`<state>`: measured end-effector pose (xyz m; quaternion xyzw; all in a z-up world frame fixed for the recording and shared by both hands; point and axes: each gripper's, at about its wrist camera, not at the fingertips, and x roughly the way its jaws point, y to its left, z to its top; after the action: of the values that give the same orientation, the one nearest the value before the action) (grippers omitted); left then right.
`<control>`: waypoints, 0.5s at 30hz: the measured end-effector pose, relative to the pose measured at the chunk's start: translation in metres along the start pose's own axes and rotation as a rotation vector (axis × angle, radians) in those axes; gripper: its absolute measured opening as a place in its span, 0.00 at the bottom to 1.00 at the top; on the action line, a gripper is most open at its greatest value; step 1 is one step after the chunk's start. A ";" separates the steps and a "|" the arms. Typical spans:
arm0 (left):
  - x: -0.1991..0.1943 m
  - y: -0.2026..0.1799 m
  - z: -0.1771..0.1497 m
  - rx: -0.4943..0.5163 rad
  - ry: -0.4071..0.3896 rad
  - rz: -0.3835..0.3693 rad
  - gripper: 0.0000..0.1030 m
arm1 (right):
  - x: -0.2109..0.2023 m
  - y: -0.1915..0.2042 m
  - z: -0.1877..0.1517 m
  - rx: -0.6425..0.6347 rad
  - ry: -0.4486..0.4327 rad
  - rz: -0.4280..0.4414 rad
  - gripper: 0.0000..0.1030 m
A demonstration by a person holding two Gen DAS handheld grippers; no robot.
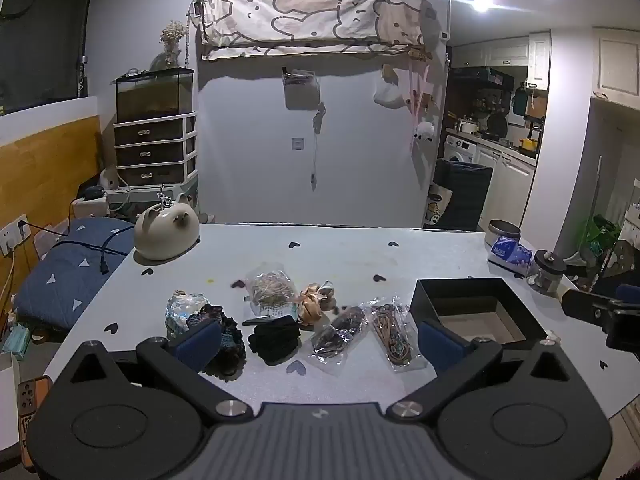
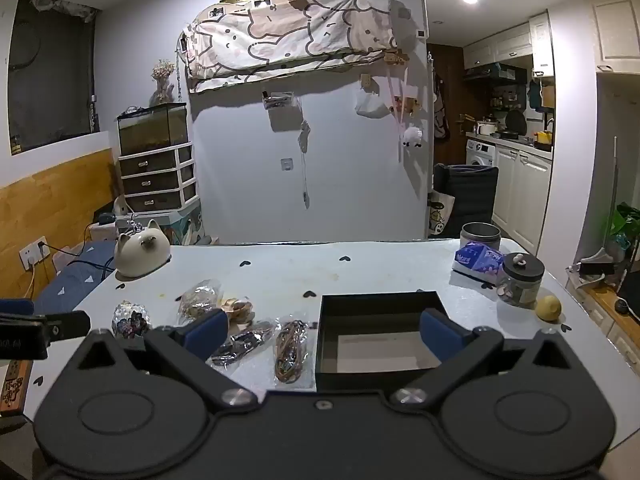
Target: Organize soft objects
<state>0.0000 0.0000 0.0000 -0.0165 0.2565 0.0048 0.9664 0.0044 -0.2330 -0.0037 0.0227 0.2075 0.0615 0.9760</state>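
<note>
Several soft items lie in a loose row on the pale table (image 1: pixel 340 252): a dark knitted piece (image 1: pixel 224 332), a black folded cloth (image 1: pixel 274 338), a tan satin scrunchie (image 1: pixel 314 302), and clear bags of hair ties (image 1: pixel 394 330) (image 2: pixel 290 346). An open black box (image 1: pixel 476 312) (image 2: pixel 380 332) stands to their right, only a pale sheet in its bottom. My left gripper (image 1: pixel 318 340) hovers open above the row with nothing between its blue pads. My right gripper (image 2: pixel 324 332) is open over the box's near side, holding nothing.
A cream cat-shaped pot (image 1: pixel 166 232) sits at the table's far left. A metal tin (image 2: pixel 480 236), tissue pack (image 2: pixel 478 262), lidded glass jar (image 2: pixel 520 280) and a lemon (image 2: pixel 548 308) occupy the far right. A blue mattress (image 1: pixel 68 268) lies left of the table.
</note>
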 end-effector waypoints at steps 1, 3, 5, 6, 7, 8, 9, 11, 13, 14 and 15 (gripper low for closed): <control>0.000 0.000 0.000 -0.003 0.000 -0.004 1.00 | 0.000 0.000 0.000 0.001 0.000 0.000 1.00; 0.000 0.000 0.000 -0.004 0.000 -0.005 1.00 | 0.000 0.000 0.000 0.006 0.004 0.003 1.00; 0.000 0.000 0.000 -0.005 0.002 -0.004 1.00 | 0.000 0.000 0.000 0.006 0.003 0.002 1.00; 0.000 0.000 0.000 -0.004 0.001 -0.004 1.00 | 0.000 0.000 0.000 0.005 0.002 0.002 1.00; 0.000 0.000 0.000 -0.005 0.002 -0.004 1.00 | 0.000 0.000 0.000 0.005 0.002 0.002 1.00; 0.000 0.000 0.000 -0.004 0.001 -0.004 1.00 | 0.000 0.000 0.000 0.004 0.003 0.002 1.00; 0.000 0.000 0.000 -0.004 0.002 -0.004 1.00 | 0.000 0.000 0.000 0.004 0.003 0.003 1.00; 0.000 0.000 0.000 -0.004 0.001 -0.005 1.00 | 0.000 0.000 0.000 0.004 0.002 0.002 1.00; 0.000 0.000 0.000 -0.004 0.001 -0.004 1.00 | 0.000 0.000 0.000 0.004 0.002 0.002 1.00; 0.000 0.000 0.000 -0.004 0.001 -0.004 1.00 | 0.000 0.000 0.000 0.004 0.001 0.002 1.00; 0.000 0.000 0.000 -0.004 0.001 -0.003 1.00 | 0.000 0.000 0.000 0.004 0.002 0.002 1.00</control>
<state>0.0000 0.0002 0.0000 -0.0188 0.2569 0.0036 0.9662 0.0041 -0.2328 -0.0040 0.0248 0.2084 0.0622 0.9757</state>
